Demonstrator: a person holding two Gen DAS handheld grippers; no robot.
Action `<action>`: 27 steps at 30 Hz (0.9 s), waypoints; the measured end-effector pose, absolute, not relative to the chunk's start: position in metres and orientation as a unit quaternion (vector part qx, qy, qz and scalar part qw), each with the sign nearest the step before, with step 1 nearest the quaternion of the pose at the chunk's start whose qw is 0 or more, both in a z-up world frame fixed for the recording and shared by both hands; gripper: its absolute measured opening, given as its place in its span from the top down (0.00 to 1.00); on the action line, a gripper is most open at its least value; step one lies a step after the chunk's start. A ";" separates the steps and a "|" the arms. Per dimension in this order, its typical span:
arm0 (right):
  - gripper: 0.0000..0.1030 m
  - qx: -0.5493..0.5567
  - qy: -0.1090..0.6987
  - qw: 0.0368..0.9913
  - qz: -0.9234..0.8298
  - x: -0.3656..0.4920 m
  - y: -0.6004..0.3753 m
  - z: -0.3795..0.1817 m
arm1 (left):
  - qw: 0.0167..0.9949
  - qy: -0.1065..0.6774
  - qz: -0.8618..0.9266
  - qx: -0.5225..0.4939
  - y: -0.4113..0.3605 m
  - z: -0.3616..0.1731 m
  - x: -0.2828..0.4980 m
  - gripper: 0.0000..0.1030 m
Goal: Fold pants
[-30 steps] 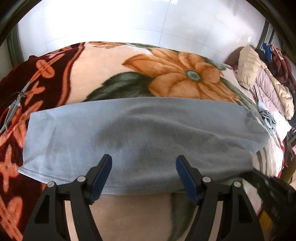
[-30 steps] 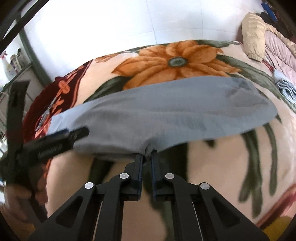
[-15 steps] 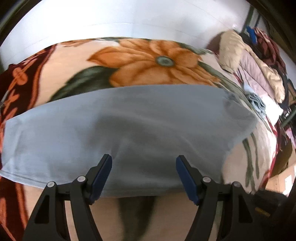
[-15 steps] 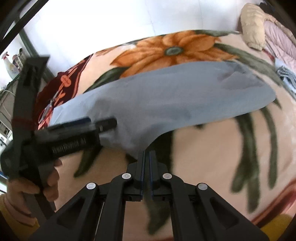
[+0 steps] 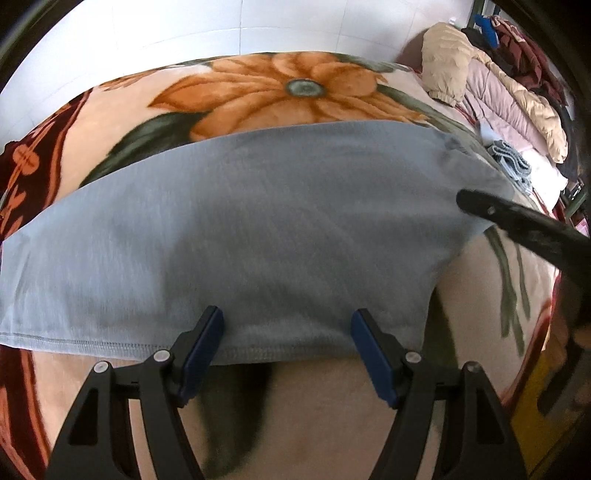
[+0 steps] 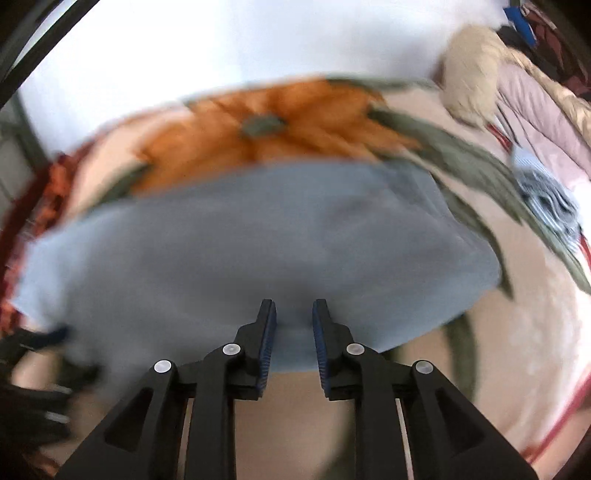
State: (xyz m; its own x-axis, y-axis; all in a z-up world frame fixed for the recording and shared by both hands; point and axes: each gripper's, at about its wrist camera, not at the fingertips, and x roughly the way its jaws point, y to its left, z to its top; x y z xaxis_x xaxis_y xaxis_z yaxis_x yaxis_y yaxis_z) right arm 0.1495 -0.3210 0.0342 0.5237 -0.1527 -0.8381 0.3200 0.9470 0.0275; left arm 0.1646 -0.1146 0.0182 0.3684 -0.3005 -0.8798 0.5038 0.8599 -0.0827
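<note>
The grey-blue pants (image 5: 266, 229) lie flat and folded lengthwise across a floral blanket (image 5: 280, 88). My left gripper (image 5: 286, 332) is open, its blue pads wide apart over the near hem edge, holding nothing. My right gripper (image 6: 294, 321) is open with a narrow gap between its pads; the pants (image 6: 258, 243) show through the gap and are not held. The right wrist view is blurred by motion. The right gripper also shows as a dark bar at the right of the left wrist view (image 5: 517, 225), at the pants' right end.
Puffy jackets (image 5: 509, 85) and a folded striped cloth (image 5: 511, 162) lie at the far right of the bed. A white tiled wall (image 5: 258, 22) stands behind. The left gripper shows blurred at the lower left of the right wrist view (image 6: 37, 369).
My right gripper let go of the pants' near edge and opened a little; the cloth dropped flat. Both grippers shifted to the right along the pants. The left stayed open.
</note>
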 end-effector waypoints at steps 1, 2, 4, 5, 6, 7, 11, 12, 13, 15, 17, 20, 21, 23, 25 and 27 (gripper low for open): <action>0.83 0.111 0.464 0.871 -0.119 0.145 -0.331 0.028 | 0.821 0.505 -0.245 0.101 -0.115 0.018 0.164 0.27; 0.84 0.129 0.454 0.875 -0.108 0.140 -0.338 0.027 | 0.821 0.506 -0.244 0.103 -0.115 0.017 0.164 0.27; 0.85 0.149 0.458 0.870 -0.100 0.136 -0.347 0.035 | 0.823 0.504 -0.241 0.108 -0.116 0.015 0.161 0.27; 0.84 0.161 0.454 0.871 -0.099 0.134 -0.350 0.041 | 0.824 0.501 -0.240 0.111 -0.117 0.015 0.159 0.27; 0.82 0.175 0.440 0.875 -0.098 0.131 -0.357 0.052 | 0.825 0.501 -0.238 0.112 -0.117 0.015 0.158 0.27; 0.78 0.178 0.427 0.881 -0.101 0.130 -0.363 0.060 | 0.825 0.501 -0.236 0.111 -0.117 0.016 0.158 0.27; 0.71 0.150 0.428 0.883 -0.122 0.147 -0.384 0.066 | 0.824 0.506 -0.232 0.103 -0.115 0.017 0.158 0.27; 0.71 0.139 0.438 0.878 -0.131 0.151 -0.387 0.061 | 0.825 0.506 -0.231 0.103 -0.115 0.016 0.157 0.27; 0.77 0.126 0.454 0.870 -0.144 0.156 -0.393 0.051 | 0.825 0.506 -0.230 0.103 -0.116 0.016 0.157 0.27; 0.85 0.110 0.473 0.861 -0.150 0.161 -0.403 0.034 | 0.825 0.506 -0.229 0.104 -0.115 0.016 0.156 0.27; 0.86 0.094 0.463 0.868 -0.153 0.159 -0.402 0.035 | 0.824 0.508 -0.229 0.104 -0.115 0.016 0.155 0.27; 0.84 0.095 0.461 0.867 -0.163 0.156 -0.397 0.041 | 0.823 0.509 -0.230 0.102 -0.112 0.018 0.154 0.27; 0.83 0.102 0.460 0.867 -0.165 0.153 -0.396 0.045 | 0.822 0.510 -0.231 0.099 -0.110 0.020 0.154 0.27; 0.83 0.112 0.449 0.871 -0.163 0.149 -0.397 0.053 | 0.823 0.512 -0.230 0.086 -0.102 0.025 0.155 0.27; 0.74 0.117 0.434 0.879 -0.158 0.141 -0.393 0.066 | 0.827 0.512 -0.218 0.076 -0.088 0.032 0.157 0.27; 0.68 0.122 0.422 0.885 -0.151 0.133 -0.386 0.078 | 0.836 0.508 -0.195 0.067 -0.066 0.039 0.162 0.27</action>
State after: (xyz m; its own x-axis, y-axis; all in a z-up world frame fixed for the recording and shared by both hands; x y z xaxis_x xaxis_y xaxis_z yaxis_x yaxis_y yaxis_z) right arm 0.1333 -0.3860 0.0783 0.5972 -0.1646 -0.7850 0.3715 0.9242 0.0888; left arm 0.1622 -0.0658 0.0391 0.4076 -0.2593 -0.8756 0.3945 0.9147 -0.0872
